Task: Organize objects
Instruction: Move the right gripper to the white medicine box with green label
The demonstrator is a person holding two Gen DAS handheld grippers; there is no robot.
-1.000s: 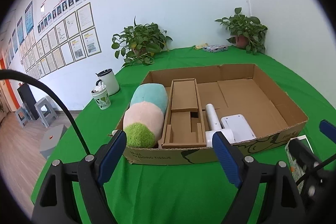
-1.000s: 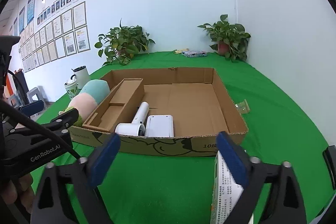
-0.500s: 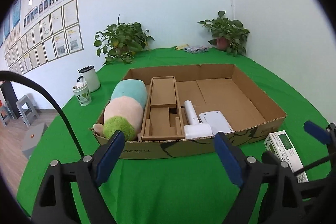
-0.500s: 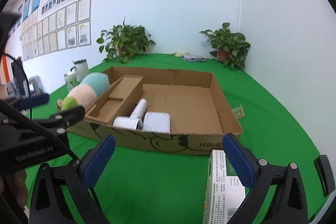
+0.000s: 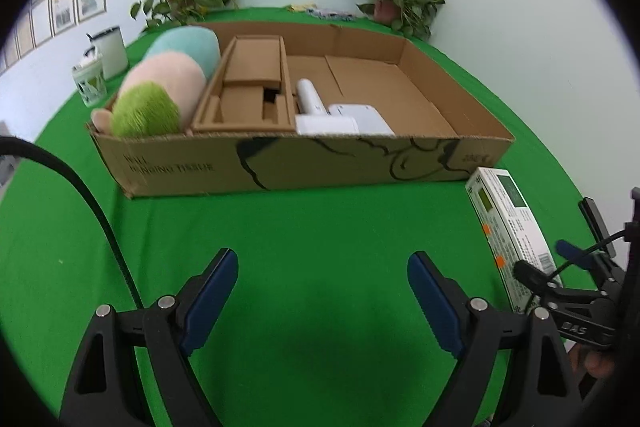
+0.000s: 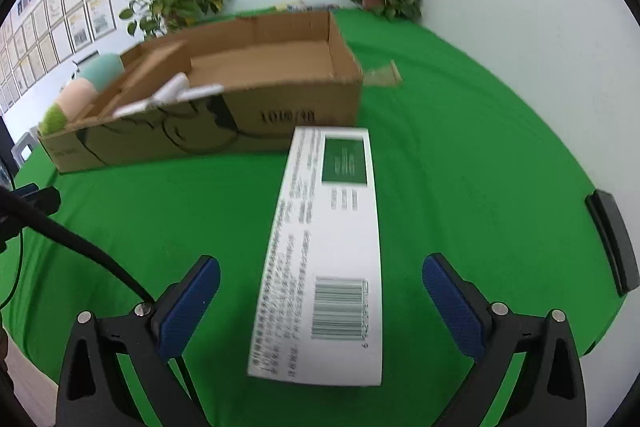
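Right tool, jaws closing, straddles the white carton untouched at lower centre; left tool gapes empty.

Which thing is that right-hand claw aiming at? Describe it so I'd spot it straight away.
Start at the big open cardboard box on the green tablecloth. Just in front of its near right corner, outside it, a long white carton lies flat on the cloth, between the closing but not yet touching jaws of the right gripper. It alone carries a dark green panel, small print and a barcode.
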